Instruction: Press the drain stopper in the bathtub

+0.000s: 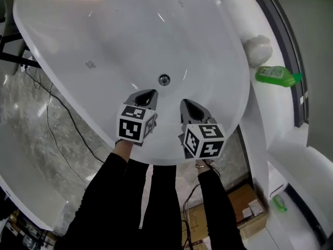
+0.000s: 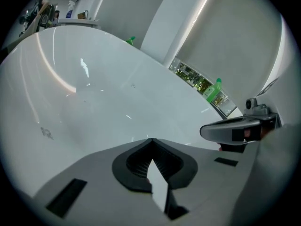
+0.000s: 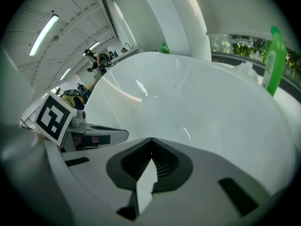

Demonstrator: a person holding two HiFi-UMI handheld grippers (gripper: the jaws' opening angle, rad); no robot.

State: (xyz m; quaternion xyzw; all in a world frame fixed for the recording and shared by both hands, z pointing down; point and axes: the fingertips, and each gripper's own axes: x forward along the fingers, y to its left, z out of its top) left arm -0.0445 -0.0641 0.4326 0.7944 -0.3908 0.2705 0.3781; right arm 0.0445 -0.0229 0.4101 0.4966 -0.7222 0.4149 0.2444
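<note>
Your left gripper hangs over the near end of the white bathtub. Its fingers are closed tight, tip to tip, and hold nothing.

The drain stopper is the little round metal button in the bottom of the tub. It sits just past the tip of your left gripper and a bit to its right. Nothing is touching it, so I think the press is not done yet.

Your right gripper is close beside the left one, a bit farther back from the stopper. Its fingers are closed too, with nothing in them.

A green bottle lies on the ledge far off to the right.

What is left: bring one closed tip down onto the stopper and push.
</note>
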